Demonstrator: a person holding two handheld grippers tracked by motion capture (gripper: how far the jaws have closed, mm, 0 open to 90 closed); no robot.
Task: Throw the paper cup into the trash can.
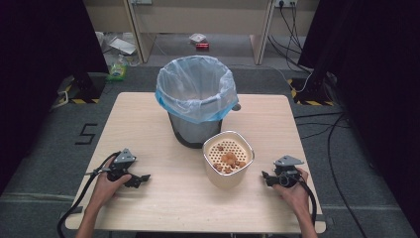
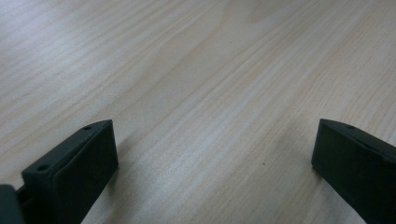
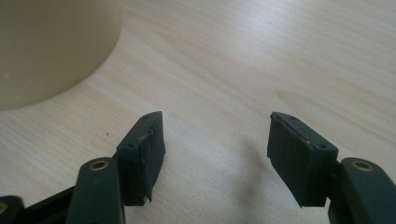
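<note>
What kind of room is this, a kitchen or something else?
Probably a lab or recording studio, not a kitchen. The light wooden table stands between black curtains, yellow-and-black hazard tape marks the grey floor, and loose black cables trail across it.

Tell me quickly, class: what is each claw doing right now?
Left claw: open, holding nothing, over bare table.
Right claw: open, holding nothing, beside the cream container.

Pale wood, cream, blue and black

The desk (image 1: pixel 148 124) shows light wood grain; the dark grey bin (image 1: pixel 190 130) wears a translucent light-blue liner (image 1: pixel 195 89); the cream container (image 1: pixel 225 173) has a dotted perforated insert holding orange-brown bits (image 1: pixel 229 159); both claws are black.
</note>
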